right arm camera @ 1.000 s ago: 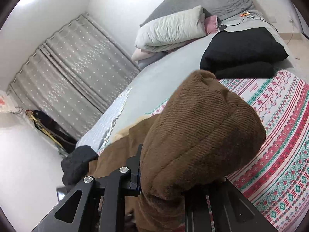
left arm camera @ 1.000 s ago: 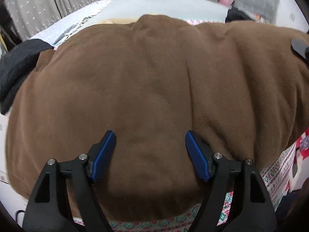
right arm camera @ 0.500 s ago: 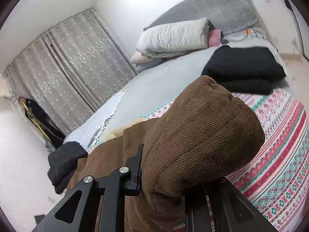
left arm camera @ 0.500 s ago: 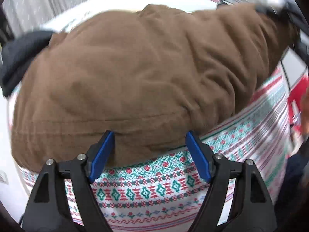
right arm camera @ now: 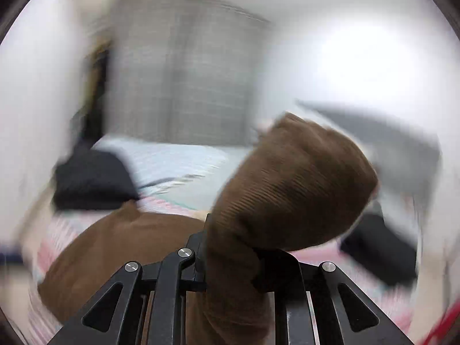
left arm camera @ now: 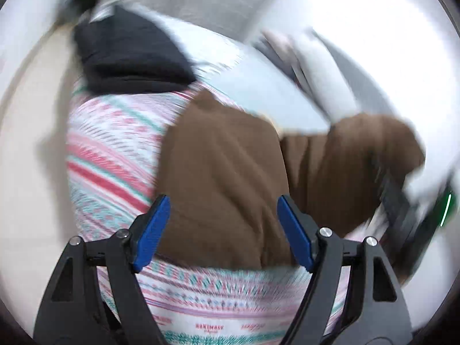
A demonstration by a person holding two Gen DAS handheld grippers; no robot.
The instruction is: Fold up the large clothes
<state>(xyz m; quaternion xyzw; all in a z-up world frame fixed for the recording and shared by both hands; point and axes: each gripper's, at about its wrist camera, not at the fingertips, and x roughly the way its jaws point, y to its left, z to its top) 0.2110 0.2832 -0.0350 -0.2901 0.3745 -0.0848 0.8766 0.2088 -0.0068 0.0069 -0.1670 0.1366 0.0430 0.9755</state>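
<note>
Brown corduroy garment [left arm camera: 224,172] lies on the patterned blanket [left arm camera: 109,155] that covers the bed, filling the middle of the left wrist view and running off toward 3 o'clock, where one bunched end [left arm camera: 371,149] is lifted above the rest. The left tongs [left arm camera: 221,227] stand wide apart over it, one blue pad [left arm camera: 152,230] at 7 o'clock and the other at 5 o'clock, with nothing pinched between them; whether the pads brush the cloth is lost in the blur. At 11 o'clock a black folded garment [left arm camera: 126,54] sits on the blanket's far corner, just beside the brown cloth's upper edge.

In the right wrist view the right tongs [right arm camera: 230,261] are clamped nearly closed on a fold of the same brown garment [right arm camera: 293,189]; the ribbed cloth bulges up from the jaws toward 1 o'clock and hides the pads. More brown cloth spreads on the bed at 8 o'clock. A grey curtain [right arm camera: 184,74] hangs at 12 o'clock, much blurred.
</note>
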